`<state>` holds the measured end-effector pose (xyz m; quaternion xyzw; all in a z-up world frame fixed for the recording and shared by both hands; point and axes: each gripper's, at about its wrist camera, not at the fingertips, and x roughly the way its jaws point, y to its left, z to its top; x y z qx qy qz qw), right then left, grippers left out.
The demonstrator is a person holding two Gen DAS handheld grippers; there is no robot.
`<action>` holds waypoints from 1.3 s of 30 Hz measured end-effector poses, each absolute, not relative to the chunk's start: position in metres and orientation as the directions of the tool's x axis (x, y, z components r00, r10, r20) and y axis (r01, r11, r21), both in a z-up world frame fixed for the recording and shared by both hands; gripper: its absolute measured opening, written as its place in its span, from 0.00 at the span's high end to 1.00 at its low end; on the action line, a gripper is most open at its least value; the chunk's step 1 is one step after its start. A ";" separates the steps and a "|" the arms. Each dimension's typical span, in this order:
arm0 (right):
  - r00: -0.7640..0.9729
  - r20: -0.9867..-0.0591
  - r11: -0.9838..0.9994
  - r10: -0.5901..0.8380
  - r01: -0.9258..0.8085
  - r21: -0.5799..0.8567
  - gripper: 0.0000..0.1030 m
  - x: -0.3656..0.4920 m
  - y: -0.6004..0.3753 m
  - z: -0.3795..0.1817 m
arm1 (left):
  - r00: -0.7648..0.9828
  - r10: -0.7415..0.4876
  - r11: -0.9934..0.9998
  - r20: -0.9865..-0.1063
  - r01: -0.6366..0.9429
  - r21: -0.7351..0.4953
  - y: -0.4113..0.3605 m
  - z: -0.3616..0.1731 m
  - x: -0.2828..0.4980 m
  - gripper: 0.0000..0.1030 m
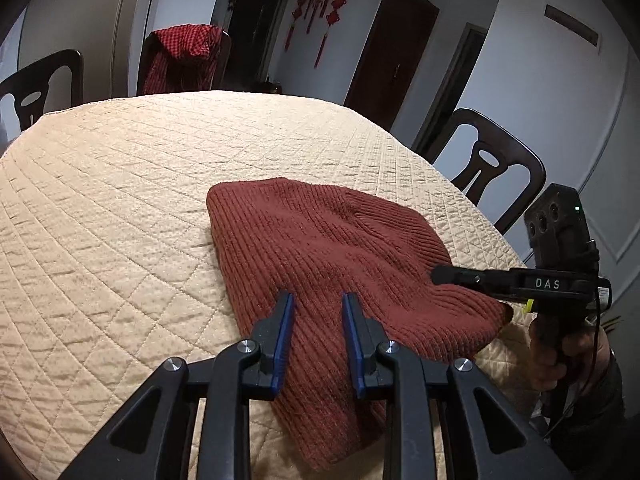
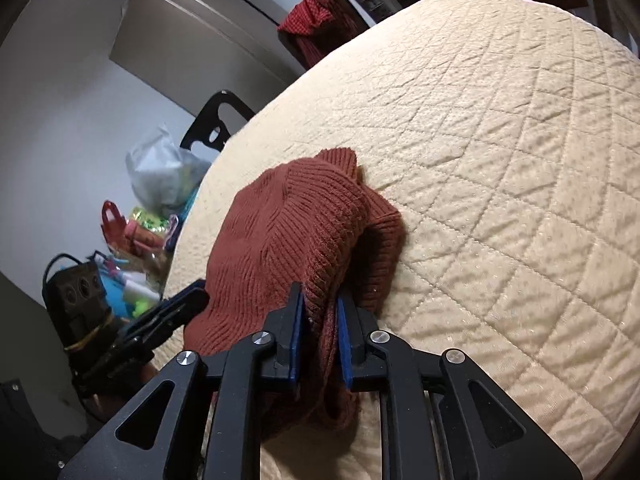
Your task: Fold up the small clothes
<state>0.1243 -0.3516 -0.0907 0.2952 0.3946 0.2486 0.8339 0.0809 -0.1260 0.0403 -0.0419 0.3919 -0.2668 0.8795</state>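
Left wrist view: my left gripper [image 1: 316, 300] hovers over the near end of the knit hat [image 1: 320, 248], its blue-padded fingers [image 1: 285, 320] apart with hat fabric showing between them but nothing pinched.
Knit hat: rust-red and ribbed, it lies flat on the quilted cover [image 1: 120, 184], toward the near right edge of the table.
Right gripper from the left: my right gripper [image 1: 444, 274] reaches in from the right and meets the hat's right edge; from this side I cannot tell how its jaws stand.
Background: dark chairs [image 1: 492, 168] stand around the table, and a red checked cloth [image 1: 184, 56] hangs over one at the far side.
Right wrist view: my left gripper [image 2: 192, 300] shows at the left, beside the hat's edge.
Hat from the right: the hat [image 2: 280, 240] is bunched and lifted at its near rim.
Right gripper: my right gripper [image 2: 320, 304] is clamped on that ribbed rim, the fabric squeezed between the blue pads [image 2: 298, 320].
Cover: the quilted cover [image 2: 500, 160] spreads out to the right of the hat.
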 end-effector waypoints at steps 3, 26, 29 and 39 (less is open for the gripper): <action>0.636 -0.513 0.771 0.576 -0.215 0.599 0.84 0.107 -0.354 -0.062 | 0.576 -0.497 0.858 -0.649 0.437 -0.269 -0.119 0.052 0.075 0.74; 0.682 -0.519 0.849 0.516 -0.325 0.416 0.86 0.081 -0.323 -0.039 | 0.598 -0.489 0.863 -0.635 0.439 -0.251 -0.119 0.057 0.084 0.73; 0.659 -0.560 0.860 0.502 -0.313 0.403 0.86 0.098 -0.317 -0.055 | 0.568 -0.461 0.876 -0.681 0.415 -0.247 -0.123 0.039 0.097 0.73; 0.669 -0.558 0.862 0.491 -0.281 0.422 0.86 0.124 -0.329 -0.049 | 0.606 -0.425 0.896 -0.672 0.390 -0.214 -0.124 0.049 0.111 0.73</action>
